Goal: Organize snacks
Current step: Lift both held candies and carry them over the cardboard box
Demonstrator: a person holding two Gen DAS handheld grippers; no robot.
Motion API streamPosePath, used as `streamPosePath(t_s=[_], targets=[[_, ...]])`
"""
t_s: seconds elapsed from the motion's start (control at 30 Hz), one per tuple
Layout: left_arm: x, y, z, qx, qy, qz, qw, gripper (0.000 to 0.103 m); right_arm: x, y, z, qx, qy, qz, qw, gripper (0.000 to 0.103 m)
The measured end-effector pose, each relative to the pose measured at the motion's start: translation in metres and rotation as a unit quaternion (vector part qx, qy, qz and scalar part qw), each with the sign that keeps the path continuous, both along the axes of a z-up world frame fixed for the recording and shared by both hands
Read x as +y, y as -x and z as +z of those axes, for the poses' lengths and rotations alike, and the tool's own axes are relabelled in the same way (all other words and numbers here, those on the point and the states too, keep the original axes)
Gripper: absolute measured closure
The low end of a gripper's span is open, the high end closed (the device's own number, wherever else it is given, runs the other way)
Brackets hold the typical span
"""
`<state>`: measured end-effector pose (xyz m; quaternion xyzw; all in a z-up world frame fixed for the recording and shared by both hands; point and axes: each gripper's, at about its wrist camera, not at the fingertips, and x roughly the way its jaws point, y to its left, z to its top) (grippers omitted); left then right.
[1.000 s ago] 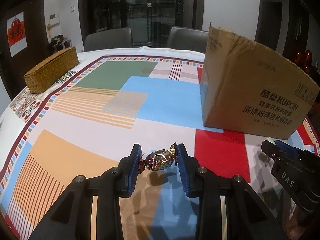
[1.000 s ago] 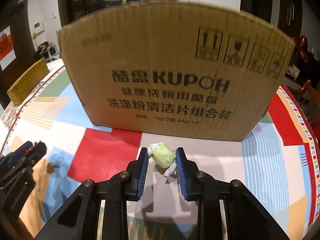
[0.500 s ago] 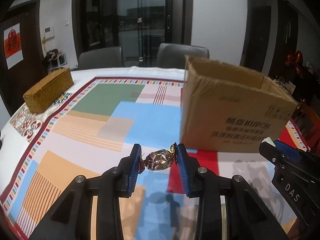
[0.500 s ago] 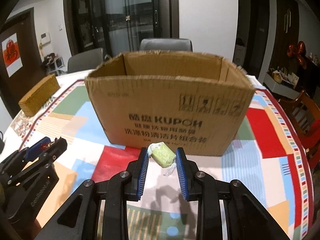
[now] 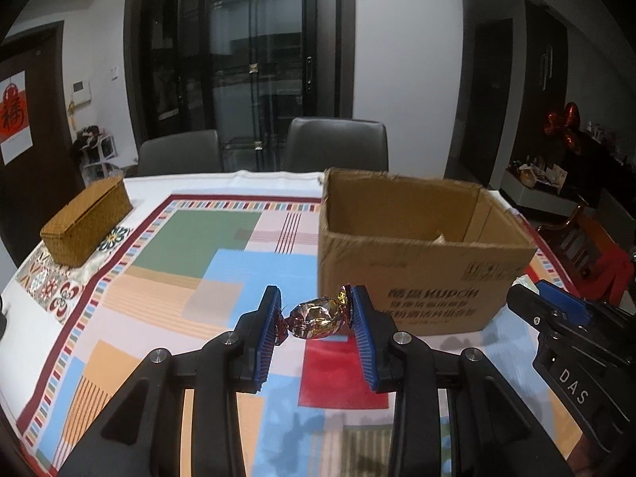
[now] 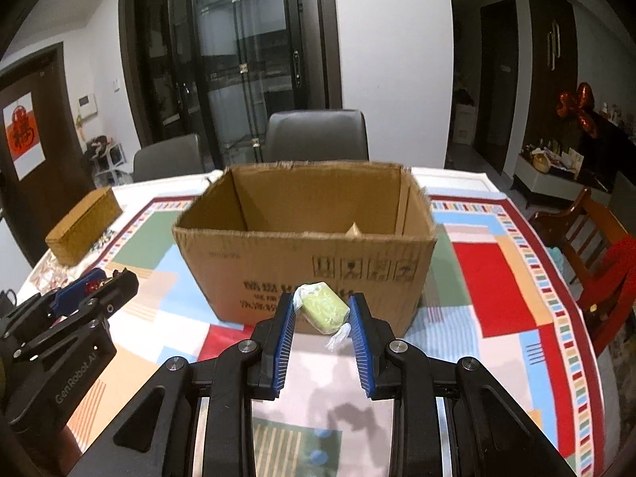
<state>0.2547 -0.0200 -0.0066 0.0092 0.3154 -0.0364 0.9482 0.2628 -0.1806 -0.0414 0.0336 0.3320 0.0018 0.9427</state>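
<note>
Cardboard box (image 6: pixel 306 266) floor hidden; 1 pale scrap (image 6: pixel 353 230) unidentifiable.

Woven basket (image 5: pixel 85 224) on patterned tablecloth (image 5: pixel 190 246); two grey chairs (image 5: pixel 336 145) behind; red wall poster (image 5: pixel 14 117)

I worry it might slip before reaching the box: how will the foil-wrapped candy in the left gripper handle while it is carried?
The foil-wrapped candy is probably light. Its crinkled foil looks slick, and the left gripper pinches it by the twisted ends, so it may swivel or slide. The rounded body would likely roll if dropped on the tablecloth.
</note>
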Motion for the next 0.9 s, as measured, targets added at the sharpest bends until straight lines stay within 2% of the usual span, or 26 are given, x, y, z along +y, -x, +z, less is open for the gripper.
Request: streamPosePath(t_s=[0.37,0.9], targets=[[-0.017,-0.007,0.039,-0.034,-0.006,-0.023,0.9991,0.067,-0.011,0.000,0.037,-0.036,0.002,-0.006,0.999,0.074],[-0.035,-0.026,0.073,-0.062,-0.008,-0.059,0.9963,0.067,-0.015,-0.007,0.072,-0.072,0.026,-0.002,0.997,0.074]])
